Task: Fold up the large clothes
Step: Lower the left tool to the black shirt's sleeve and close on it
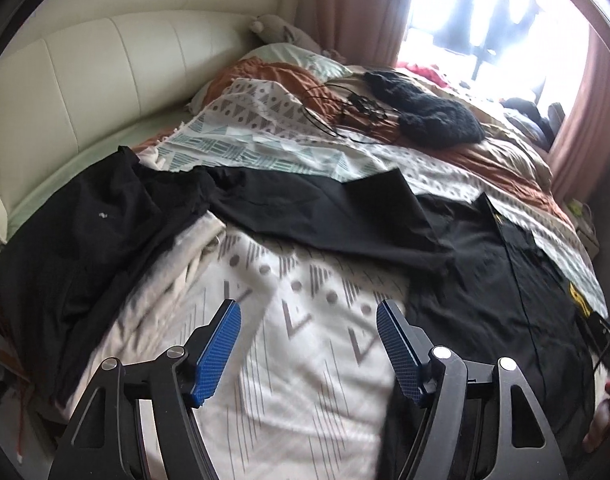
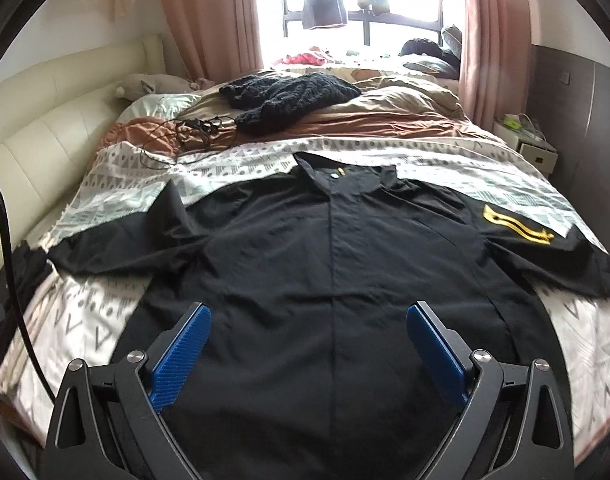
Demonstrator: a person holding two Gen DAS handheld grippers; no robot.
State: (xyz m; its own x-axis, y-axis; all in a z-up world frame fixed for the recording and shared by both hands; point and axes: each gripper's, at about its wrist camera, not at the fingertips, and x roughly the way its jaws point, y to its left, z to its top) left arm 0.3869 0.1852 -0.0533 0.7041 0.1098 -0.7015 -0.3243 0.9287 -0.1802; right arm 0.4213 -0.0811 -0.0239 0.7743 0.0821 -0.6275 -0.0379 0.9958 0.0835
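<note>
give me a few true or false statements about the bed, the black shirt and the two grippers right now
1. The black shirt lies spread out on the bed, front side up. True.
2. The right gripper is clamped on the shirt's collar. False: its jaws stand apart above the lower front of the shirt, with nothing between them.
3. A yellow emblem shows on one sleeve of the shirt. True.
4. The left gripper holds a sleeve. False: its jaws are open and empty over the patterned bedspread.
5. A dark knitted garment lies farther up the bed, beyond the shirt. True.
6. The curtains are drawn shut across the window. False: they hang at the sides and daylight comes in.
</note>
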